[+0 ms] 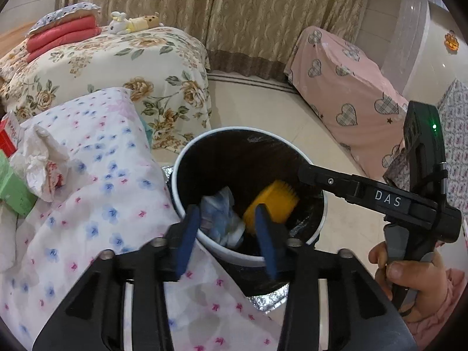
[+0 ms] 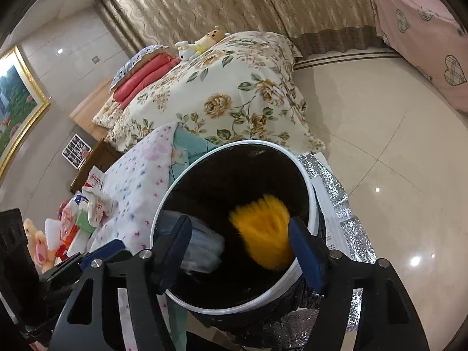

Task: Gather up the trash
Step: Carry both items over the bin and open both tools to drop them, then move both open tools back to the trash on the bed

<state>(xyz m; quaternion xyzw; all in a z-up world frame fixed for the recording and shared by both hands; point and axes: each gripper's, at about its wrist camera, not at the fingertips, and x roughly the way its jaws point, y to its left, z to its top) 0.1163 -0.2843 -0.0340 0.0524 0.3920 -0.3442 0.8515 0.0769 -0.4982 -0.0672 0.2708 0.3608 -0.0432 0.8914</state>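
Both wrist views close above bin (image 1: 187, 158)

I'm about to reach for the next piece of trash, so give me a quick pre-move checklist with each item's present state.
1. Left gripper empty, pads apart: ok.
2. Right gripper empty, pads apart: ok.
3. Yellow brush inside the bin: ok, blurred.
4. Crumpled packet inside the bin: ok.
5. More trash waiting: crumpled tissue lies on the flowered cloth: ok.
6. Whether the bin liner sits firmly: cannot tell.
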